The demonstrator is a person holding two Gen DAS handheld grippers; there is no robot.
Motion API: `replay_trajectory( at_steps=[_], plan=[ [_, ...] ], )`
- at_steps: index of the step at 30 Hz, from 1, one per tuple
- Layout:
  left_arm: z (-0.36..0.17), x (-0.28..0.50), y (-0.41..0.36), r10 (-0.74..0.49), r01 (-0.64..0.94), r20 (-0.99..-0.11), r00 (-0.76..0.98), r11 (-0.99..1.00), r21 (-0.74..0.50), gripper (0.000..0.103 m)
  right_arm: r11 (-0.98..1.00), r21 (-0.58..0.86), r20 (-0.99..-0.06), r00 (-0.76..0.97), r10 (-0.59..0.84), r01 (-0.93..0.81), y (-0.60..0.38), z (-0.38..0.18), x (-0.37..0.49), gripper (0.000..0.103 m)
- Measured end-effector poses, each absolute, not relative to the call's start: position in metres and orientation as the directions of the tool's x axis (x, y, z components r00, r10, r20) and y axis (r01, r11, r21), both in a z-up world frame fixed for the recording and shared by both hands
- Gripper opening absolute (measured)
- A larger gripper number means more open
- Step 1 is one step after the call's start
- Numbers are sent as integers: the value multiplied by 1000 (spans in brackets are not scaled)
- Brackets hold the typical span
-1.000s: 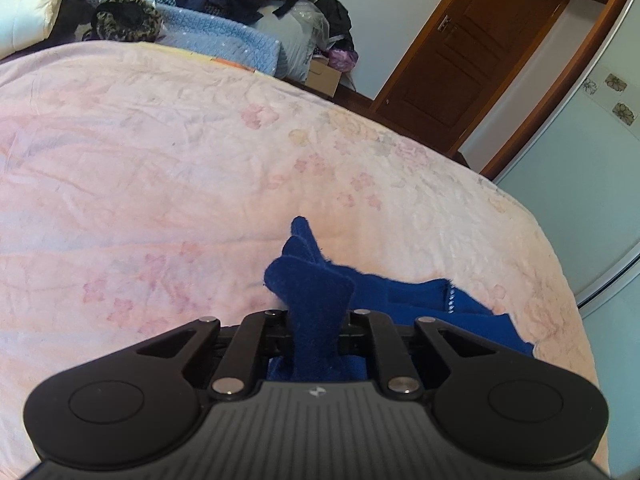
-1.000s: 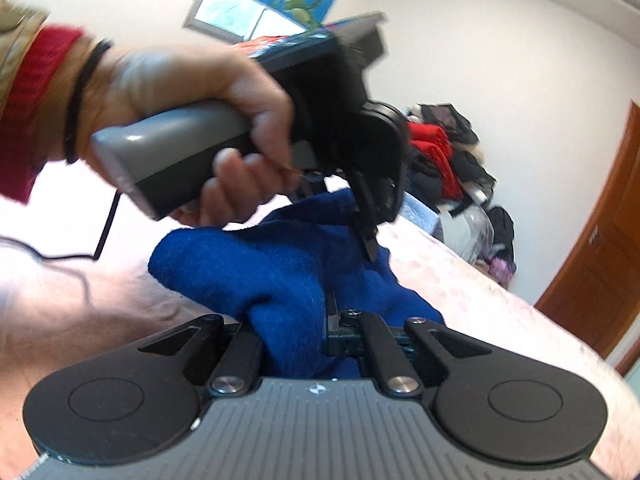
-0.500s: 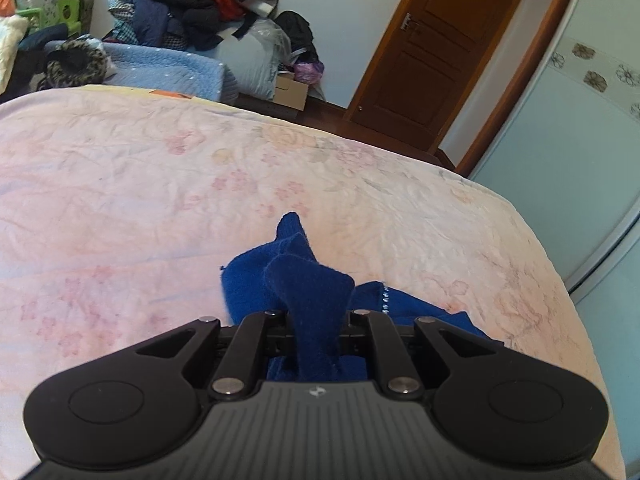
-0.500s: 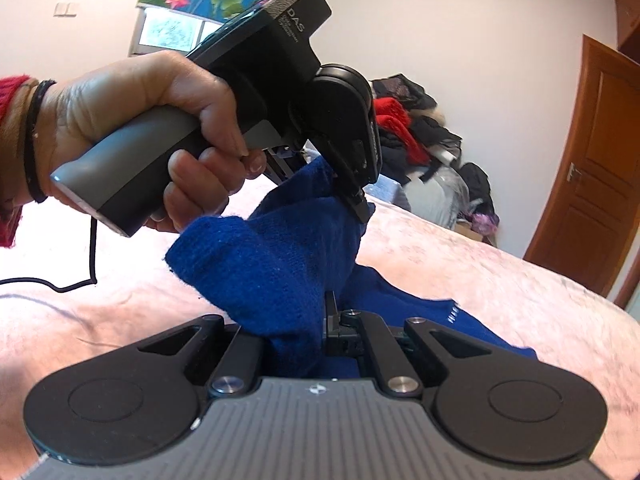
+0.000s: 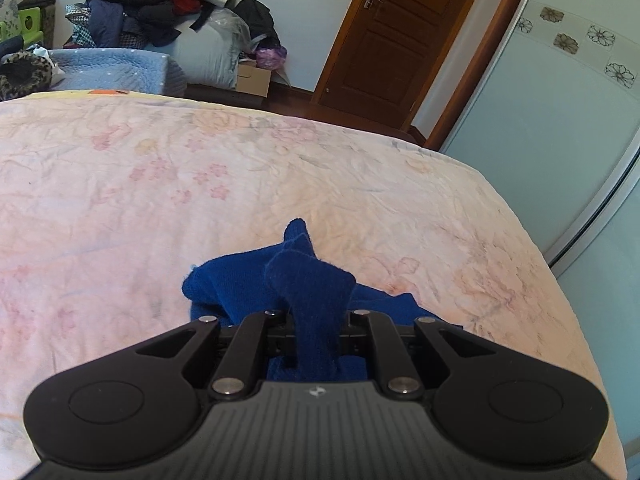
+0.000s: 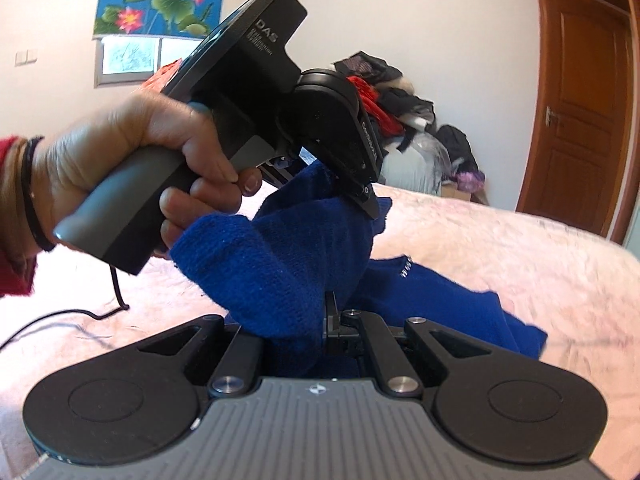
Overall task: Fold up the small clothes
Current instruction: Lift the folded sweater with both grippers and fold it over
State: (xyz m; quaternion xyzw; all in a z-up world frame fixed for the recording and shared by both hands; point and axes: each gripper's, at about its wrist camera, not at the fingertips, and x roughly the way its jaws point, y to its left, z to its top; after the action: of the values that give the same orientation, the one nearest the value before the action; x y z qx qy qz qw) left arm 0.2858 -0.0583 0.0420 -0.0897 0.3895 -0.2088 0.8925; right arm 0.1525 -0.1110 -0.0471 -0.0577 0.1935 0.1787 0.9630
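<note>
The left gripper (image 5: 316, 332) has its jaws pinched on a bunched fold of the small royal-blue knitted garment (image 5: 308, 280), the wool standing up in a peak between them and spilling down ahead of and below the jaws onto the pale pink floral bedsheet (image 5: 160, 200). From the right wrist camera the same left gripper (image 6: 366, 200) shows in the person's left hand (image 6: 132, 168), nipping an upper edge of the knit. The right gripper (image 6: 316, 328) has its jaws closed on another thick roll of the fabric, which bulges up and to the left of them, while the rest of the garment trails off to the right of the jaws and lies on the sheet. It looks light, soft and limp — it will sag and bunch wherever it is unsupported, and the fuzzy knit should grip well rather than slip. I judge the better holds are at two corners or a hem edge, kept taut between the grippers — not mid-cloth bundles like these.
</note>
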Motion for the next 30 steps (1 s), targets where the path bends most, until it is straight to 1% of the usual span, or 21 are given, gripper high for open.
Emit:
replay_trajectory(
  at_steps=[10,19,24,30],
  plan=[
    [27,289,-102,-447,314,-668,595,894,-319,11,939,163,-423,838,344,-303,-164,-58,160,7],
    [15,284,-144,-449,369,-675,585,889,-271,11,925,274,-438,822,364,-263,-193,-75,162,7],
    [9,285,-161,-460,392,-681,570,880,-267,11,908,344,-441,812,382,-241,-207,-86,163,7],
    [-2,283,-179,-478,417,-683,553,868,-270,11,893,389,-438,807,396,-227,-220,-95,164,7]
  ],
)
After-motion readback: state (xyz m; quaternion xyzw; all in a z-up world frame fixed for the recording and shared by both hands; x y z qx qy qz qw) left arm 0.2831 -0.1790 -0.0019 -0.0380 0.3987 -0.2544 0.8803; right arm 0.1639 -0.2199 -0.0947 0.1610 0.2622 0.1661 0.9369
